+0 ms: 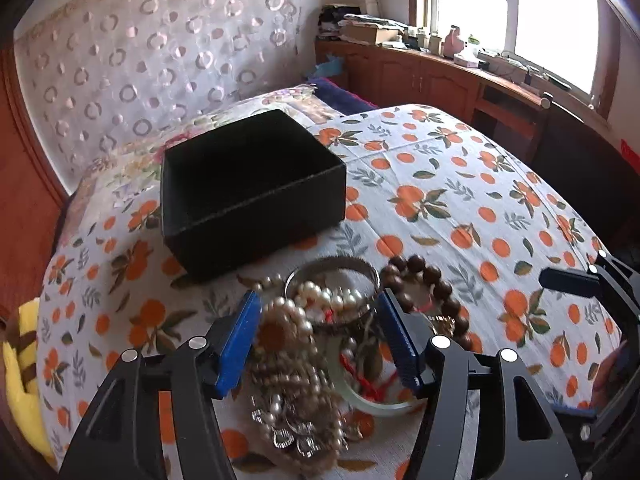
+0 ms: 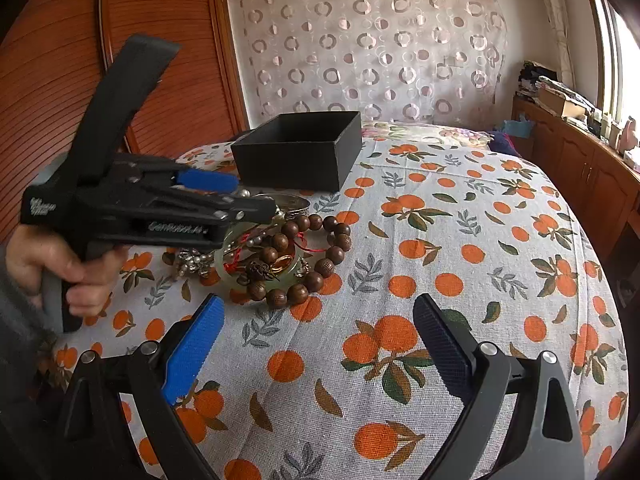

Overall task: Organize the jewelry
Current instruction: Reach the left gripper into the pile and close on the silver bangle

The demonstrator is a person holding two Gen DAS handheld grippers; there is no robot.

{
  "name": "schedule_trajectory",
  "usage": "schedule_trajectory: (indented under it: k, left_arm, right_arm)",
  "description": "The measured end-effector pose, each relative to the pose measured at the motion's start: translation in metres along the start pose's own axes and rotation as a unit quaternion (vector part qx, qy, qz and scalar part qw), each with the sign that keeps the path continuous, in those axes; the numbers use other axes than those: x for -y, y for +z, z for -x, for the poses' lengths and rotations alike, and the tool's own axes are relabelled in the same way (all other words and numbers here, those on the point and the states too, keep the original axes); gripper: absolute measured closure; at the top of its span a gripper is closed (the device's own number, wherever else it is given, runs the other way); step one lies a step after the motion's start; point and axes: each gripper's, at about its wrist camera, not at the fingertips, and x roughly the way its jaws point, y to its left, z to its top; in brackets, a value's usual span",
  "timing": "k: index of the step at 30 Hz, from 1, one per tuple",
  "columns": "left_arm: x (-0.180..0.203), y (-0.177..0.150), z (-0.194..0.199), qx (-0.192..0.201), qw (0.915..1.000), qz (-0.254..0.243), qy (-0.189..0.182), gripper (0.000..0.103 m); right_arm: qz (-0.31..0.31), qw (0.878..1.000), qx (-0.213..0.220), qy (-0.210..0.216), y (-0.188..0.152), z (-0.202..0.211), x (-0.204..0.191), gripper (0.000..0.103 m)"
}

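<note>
Ribbed blue-padded left gripper [image 1: 318,334] straddles tangled pearl strands [image 1: 296,364] beside a matte black box [image 1: 248,188].

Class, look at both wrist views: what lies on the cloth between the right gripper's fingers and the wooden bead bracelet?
Nothing: in the right wrist view, only bare orange-print tablecloth separates the right gripper from the wooden bead bracelet.

A tangled heap of jewelry lay between the left gripper's [image 1: 318,340] spread fingers: pearl strands [image 1: 296,320], a silver bangle [image 1: 332,276] and a pale green bangle [image 1: 372,400]. A brown bead bracelet [image 1: 424,284] lay just right of it. Beyond the fingertips stood an open, empty black box [image 1: 248,188], upright.
</note>
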Motion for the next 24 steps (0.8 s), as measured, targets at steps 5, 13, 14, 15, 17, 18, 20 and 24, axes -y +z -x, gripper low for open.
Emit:
schedule_trajectory:
  k: [5,13,14,15,17,18,20,24]
  left_arm:
    - [-0.003,0.008,-0.017,-0.021,0.9996,0.004,-0.017,0.036]
    - [0.003,0.021,-0.027,-0.022,0.9995,-0.016,-0.018,0.036]
    - [0.002,0.023,-0.028,-0.023,0.9994,-0.019,-0.019,0.036]
    - [0.002,0.024,-0.03,-0.026,0.9992,-0.02,-0.021,0.036]
    - [0.001,0.026,-0.036,-0.038,0.9985,-0.025,-0.033,0.036]
    - [0.0,0.027,-0.039,-0.045,0.9981,-0.024,-0.035,0.036]
    - [-0.003,0.025,-0.045,-0.061,0.9973,-0.022,-0.035,0.036]
    - [-0.004,0.023,-0.039,-0.067,0.9967,-0.027,-0.037,0.036]
  right_arm:
    - [-0.001,1.0,0.001,0.0,0.0,0.001,0.002,0.007]
    - [-0.002,1.0,0.001,0.003,0.001,0.0,-0.004,0.007]
    - [-0.002,1.0,0.002,0.003,0.001,0.0,-0.003,0.007]
    - [-0.002,1.0,0.002,0.004,0.001,0.0,-0.004,0.007]
    - [-0.003,1.0,0.002,0.004,0.001,0.0,-0.003,0.007]
    - [-0.003,1.0,0.002,0.004,0.001,0.0,-0.004,0.007]
    - [-0.003,1.0,0.002,0.004,0.001,0.0,-0.004,0.007]
    - [-0.003,1.0,0.001,0.006,0.001,-0.001,-0.005,0.007]
